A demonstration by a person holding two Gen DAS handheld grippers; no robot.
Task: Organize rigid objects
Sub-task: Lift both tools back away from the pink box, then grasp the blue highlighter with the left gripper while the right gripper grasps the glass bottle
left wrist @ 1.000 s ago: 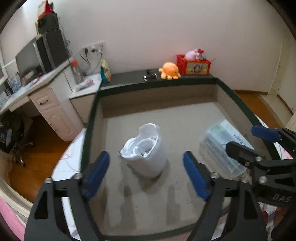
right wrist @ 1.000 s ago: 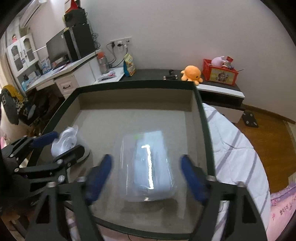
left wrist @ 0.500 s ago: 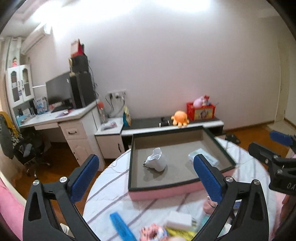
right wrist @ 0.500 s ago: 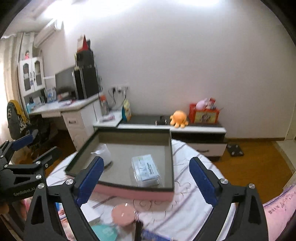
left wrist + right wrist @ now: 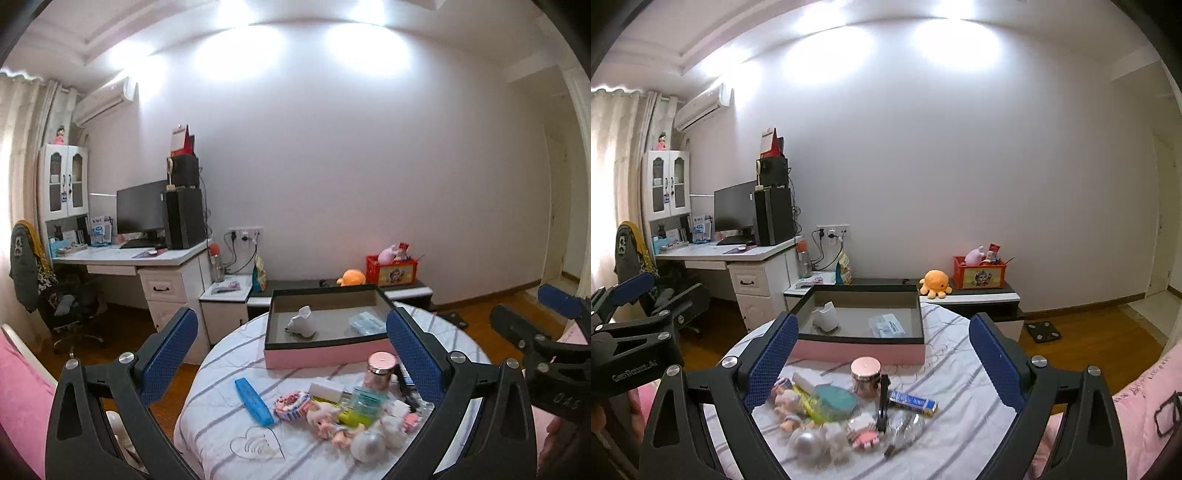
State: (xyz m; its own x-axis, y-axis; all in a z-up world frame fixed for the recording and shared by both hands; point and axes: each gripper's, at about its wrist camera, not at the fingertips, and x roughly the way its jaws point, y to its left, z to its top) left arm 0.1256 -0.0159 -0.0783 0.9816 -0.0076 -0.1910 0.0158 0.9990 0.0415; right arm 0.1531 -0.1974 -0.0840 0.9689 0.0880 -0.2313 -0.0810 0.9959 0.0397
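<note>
A pink-sided box (image 5: pixel 325 357) with a dark rim sits at the far side of the round worktop (image 5: pixel 221 391), which is covered in a striped cloth. Inside the box lie a white cup (image 5: pixel 303 323) on the left and a clear packet (image 5: pixel 366 322) on the right. Nearer the cameras, outside the box, is a loose heap: a pink-lidded jar (image 5: pixel 865 376), a blue case (image 5: pixel 254 401), small dolls (image 5: pixel 327 422) and a blue-and-white tube (image 5: pixel 912 400). The left tool (image 5: pixel 291 365) and the right tool (image 5: pixel 881 367) both stand wide apart, holding nothing.
</note>
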